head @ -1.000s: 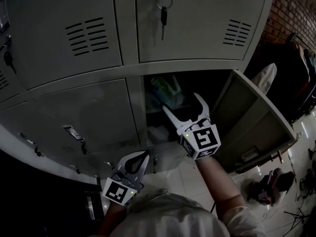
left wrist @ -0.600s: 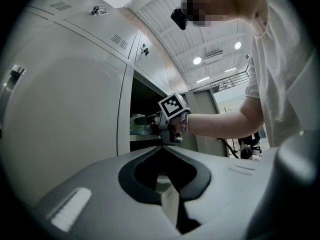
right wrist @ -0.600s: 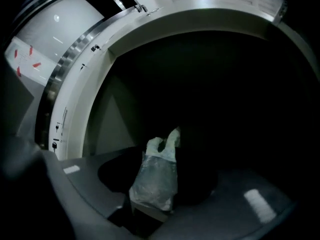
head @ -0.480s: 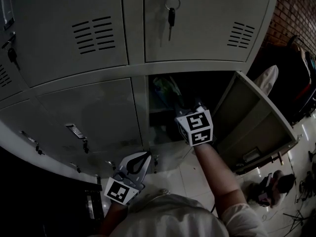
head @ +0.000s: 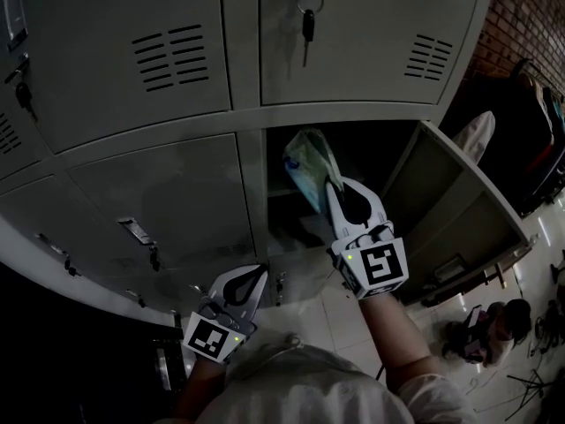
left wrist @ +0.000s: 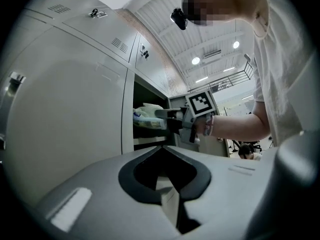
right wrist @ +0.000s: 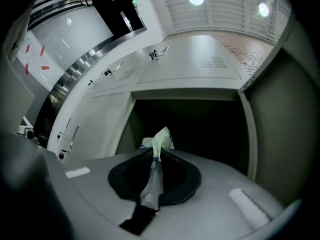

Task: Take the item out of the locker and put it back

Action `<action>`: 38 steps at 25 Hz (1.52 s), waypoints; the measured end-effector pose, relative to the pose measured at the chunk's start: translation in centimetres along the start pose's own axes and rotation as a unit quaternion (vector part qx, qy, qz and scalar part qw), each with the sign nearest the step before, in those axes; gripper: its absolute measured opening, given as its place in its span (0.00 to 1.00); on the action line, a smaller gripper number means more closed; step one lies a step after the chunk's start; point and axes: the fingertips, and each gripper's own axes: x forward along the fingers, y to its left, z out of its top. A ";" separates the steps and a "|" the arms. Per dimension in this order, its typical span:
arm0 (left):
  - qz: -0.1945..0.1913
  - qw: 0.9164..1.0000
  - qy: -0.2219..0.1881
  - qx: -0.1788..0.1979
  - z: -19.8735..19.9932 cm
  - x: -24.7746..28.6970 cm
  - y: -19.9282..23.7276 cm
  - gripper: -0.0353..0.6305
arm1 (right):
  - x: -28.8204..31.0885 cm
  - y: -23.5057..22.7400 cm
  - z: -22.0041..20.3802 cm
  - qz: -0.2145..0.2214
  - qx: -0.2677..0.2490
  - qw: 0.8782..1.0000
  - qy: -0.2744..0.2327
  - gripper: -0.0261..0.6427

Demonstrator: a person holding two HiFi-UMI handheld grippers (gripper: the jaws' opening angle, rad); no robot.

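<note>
Left gripper [head: 258, 276]: low beside the shut lower doors, jaws pressed together, nothing in them.
Right gripper [head: 335, 184]: jaws have just closed, pinching the thin film of the plastic bag [head: 309, 164].
Plastic bag: held up at the mouth of the open compartment [head: 384, 153].
Door [head: 452, 215]: swung out to the right.
Keys [head: 305, 11]: hanging from the lock above.

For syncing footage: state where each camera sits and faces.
Head view: on the person's head, facing steeply down at the lockers; shows right forearm, left gripper, right gripper.
Left gripper view: on the left gripper, looking along its shut jaws past the lockers; shows torso, right forearm.
Right gripper view: on the right gripper, looking into the open compartment; jaws just closed on the bag; no body clearly seen.
Shared: all three show the bag.
</note>
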 end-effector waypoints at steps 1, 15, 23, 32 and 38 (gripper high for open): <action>0.000 1.000 -0.005 0.002 0.5 -0.1 0.2 0.06 | -1.2 0.6 0.2 -0.001 0.006 1.000 -0.005 0.05; 0.022 0.998 -0.054 0.003 4.0 -4.1 -4.8 0.06 | -17.4 8.9 -4.7 0.011 0.093 0.995 0.033 0.05; 0.058 0.996 -0.071 0.000 5.1 -7.0 -14.6 0.06 | -26.8 9.5 -1.2 0.051 0.088 0.995 0.016 0.05; 0.101 0.994 -0.048 -0.013 4.3 -11.2 -22.6 0.06 | -35.7 9.9 -0.8 0.067 0.097 0.992 0.039 0.05; 0.094 0.994 -0.050 -0.006 4.9 -11.7 -24.7 0.06 | -37.1 10.3 0.0 0.073 0.094 0.992 0.031 0.05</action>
